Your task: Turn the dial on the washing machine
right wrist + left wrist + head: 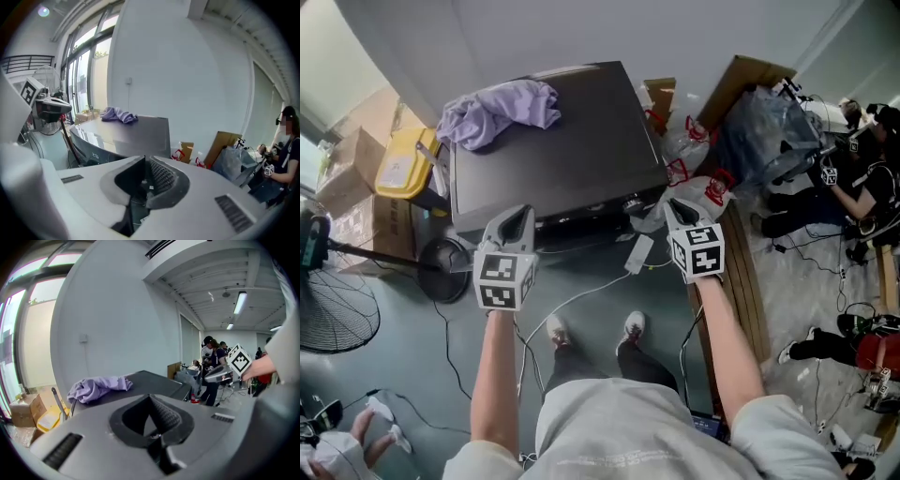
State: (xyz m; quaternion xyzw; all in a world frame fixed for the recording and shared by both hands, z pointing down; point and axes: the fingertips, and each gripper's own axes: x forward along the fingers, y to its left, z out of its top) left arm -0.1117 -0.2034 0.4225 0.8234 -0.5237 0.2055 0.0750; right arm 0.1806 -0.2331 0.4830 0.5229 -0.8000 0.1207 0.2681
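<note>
The dark washing machine [572, 159] stands in front of me with a purple cloth [497, 111] on its lid. Its dial [631, 203] is a small knob at the right end of the front panel. My left gripper [521, 214] hovers over the front edge, left of centre, and its jaws meet with nothing between them. My right gripper [677, 208] hangs just right of the dial, apart from it, with its jaws drawn together and empty. The right gripper view shows the curved panel [91, 140] below and to the left.
A floor fan [333, 309], a yellow container [403, 159] and cardboard boxes [356, 187] stand at the left. Plastic bags [703, 192] and a folded cardboard sheet [741, 75] crowd the machine's right side. Cables and a white power strip [639, 253] lie on the floor. A person [862, 187] works at the right.
</note>
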